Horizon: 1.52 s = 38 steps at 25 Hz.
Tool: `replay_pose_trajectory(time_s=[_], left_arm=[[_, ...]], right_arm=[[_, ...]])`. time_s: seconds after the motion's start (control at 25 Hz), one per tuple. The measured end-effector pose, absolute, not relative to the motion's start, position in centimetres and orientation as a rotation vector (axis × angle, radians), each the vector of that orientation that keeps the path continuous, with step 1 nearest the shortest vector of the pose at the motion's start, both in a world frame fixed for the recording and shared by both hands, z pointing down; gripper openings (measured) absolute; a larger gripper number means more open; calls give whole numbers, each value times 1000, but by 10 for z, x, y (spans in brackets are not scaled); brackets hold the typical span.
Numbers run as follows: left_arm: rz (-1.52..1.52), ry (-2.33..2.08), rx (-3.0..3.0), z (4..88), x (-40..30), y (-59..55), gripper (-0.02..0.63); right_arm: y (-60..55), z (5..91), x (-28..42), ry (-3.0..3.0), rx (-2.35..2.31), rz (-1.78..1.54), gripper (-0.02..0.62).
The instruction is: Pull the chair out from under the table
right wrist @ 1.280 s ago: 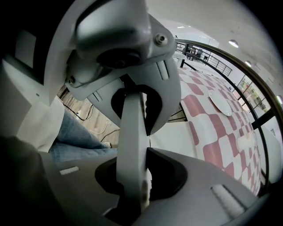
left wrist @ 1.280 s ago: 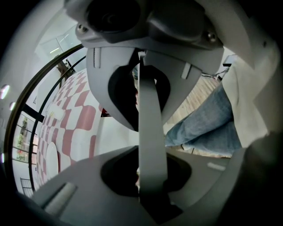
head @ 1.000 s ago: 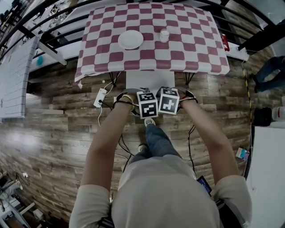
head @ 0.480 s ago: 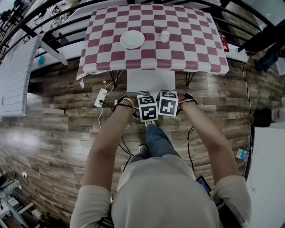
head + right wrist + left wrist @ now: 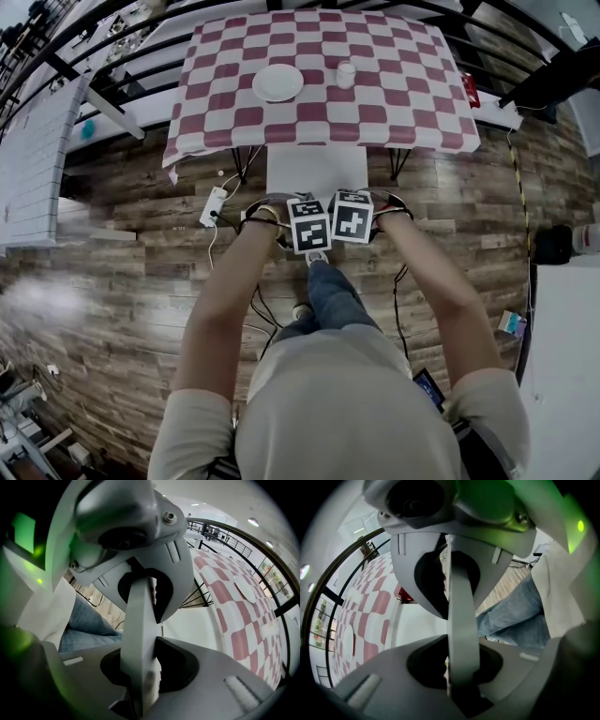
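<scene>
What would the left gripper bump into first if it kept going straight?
The chair back. The left gripper has its jaws clamped on it, so it likely couldn't go further.

The head view looks steeply down from overhead at the checkered bench [image 5: 394, 94] and chair [image 5: 317, 171]. Both gripper views peer closely along their jaws, sharing bench and chair.

The person wears a pale beige short-sleeved T-shirt [image 5: 347, 403]; just past the T-shirt's front edge runs a leg in blue jeans [image 5: 330, 295], ending in a light shoe [image 5: 316, 256]; farther from the T-shirt sit two cubes with black-and-white square markers, the left cube [image 5: 309, 223] touching the right cube [image 5: 352, 216]; the left gripper [image 5: 459, 625] and right gripper [image 5: 140, 630] have smooth grey plastic shells, each with a silver screw [image 5: 168, 515] and a green glow [image 5: 23, 529].
</scene>
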<state>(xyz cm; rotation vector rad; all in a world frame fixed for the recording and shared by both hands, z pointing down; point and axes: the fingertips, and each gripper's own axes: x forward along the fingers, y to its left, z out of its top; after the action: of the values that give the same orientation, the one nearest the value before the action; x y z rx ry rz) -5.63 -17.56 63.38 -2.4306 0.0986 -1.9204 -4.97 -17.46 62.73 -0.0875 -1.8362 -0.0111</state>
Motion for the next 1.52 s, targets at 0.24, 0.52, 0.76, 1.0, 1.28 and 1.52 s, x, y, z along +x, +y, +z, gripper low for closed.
replay_pose_trajectory(time_s=[0.24, 0.52, 0.76, 1.0, 1.28, 1.52], left_arm=[[-1935, 66, -2462, 632, -58, -164, 77], [-1927, 49, -2469, 631, -58, -156, 77], [-1929, 49, -2473, 631, -60, -147, 77], [-1933, 47, -2478, 632, -59, -132, 77], [-1931, 46, -2480, 630, -59, -112, 78], [-1932, 30, -2470, 631, -61, -90, 78]], right_arm=[[-163, 626, -51, -1834, -133, 19, 78], [-154, 626, -52, -1834, -132, 34, 78], [-147, 626, -53, -1832, -131, 35, 78], [-131, 626, -53, -1834, -133, 36, 78], [-111, 624, -52, -1835, -132, 40, 78], [-89, 625, -55, -1836, -121, 52, 80]])
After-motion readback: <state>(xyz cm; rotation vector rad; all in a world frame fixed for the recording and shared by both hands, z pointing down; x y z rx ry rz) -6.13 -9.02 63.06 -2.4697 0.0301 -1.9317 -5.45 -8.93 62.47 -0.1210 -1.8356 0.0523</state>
